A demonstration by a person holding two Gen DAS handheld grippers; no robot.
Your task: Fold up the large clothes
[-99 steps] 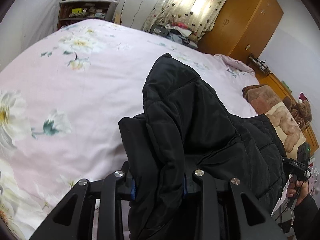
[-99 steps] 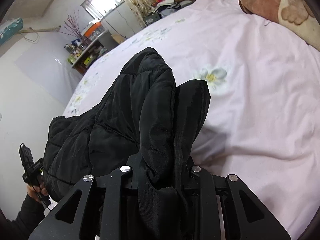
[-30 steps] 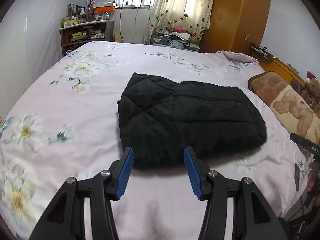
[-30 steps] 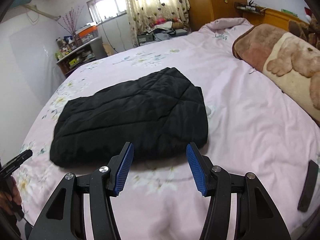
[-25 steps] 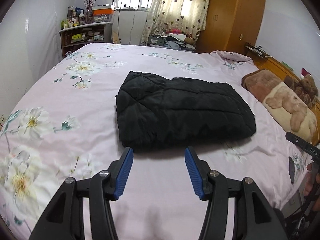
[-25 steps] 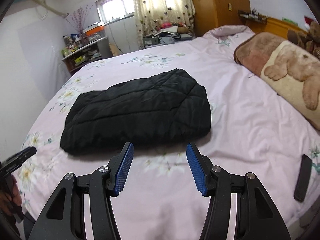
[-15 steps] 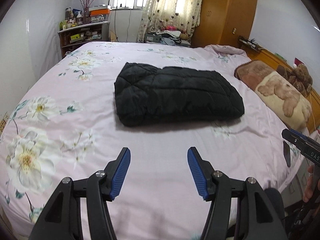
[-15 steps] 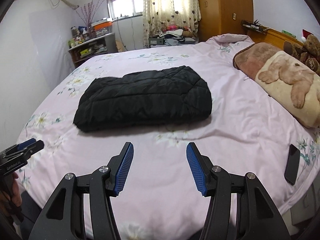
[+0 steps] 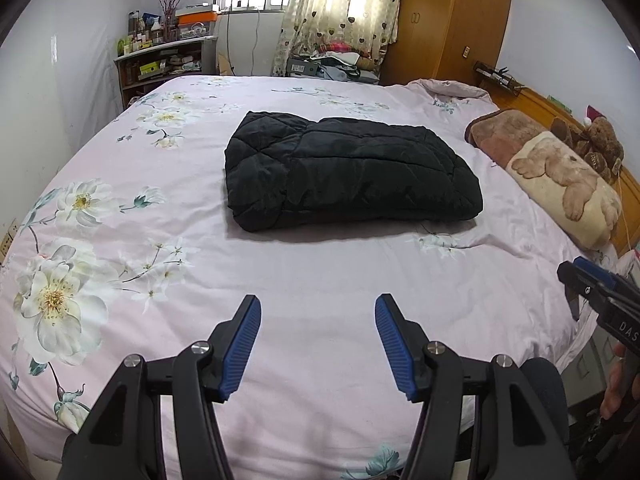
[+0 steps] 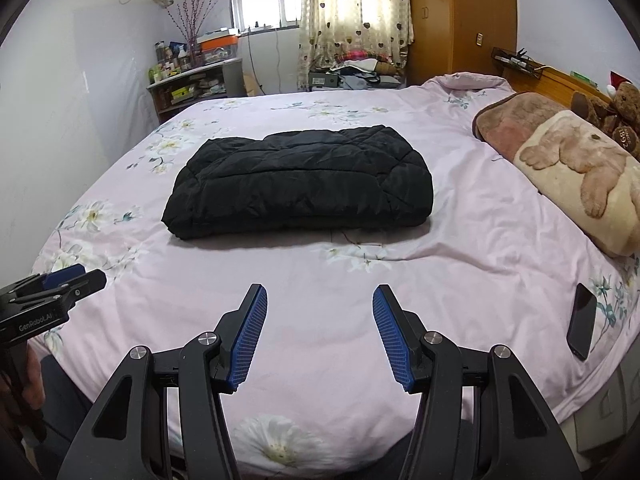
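from where i sit the fold looks finished: the black quilted puffer jacket (image 9: 348,172) lies as one compact, roughly rectangular bundle on the pink floral bed sheet (image 9: 320,280), near the middle of the bed, at about 12 o'clock from both cameras. i see no sleeve or hood trailing out. its edges are rounded and puffy, the top face creased along the stitched diamond quilting, and its 9 o'clock end sits slightly lumpier than the 3 o'clock end. what could be left, i judge, is only a tidy-up or nothing at all.

my left hand-held gripper (image 9: 318,340) is released, blue pads apart over bare sheet, well short of the jacket. my right hand-held gripper (image 10: 319,330) is equally released and empty.
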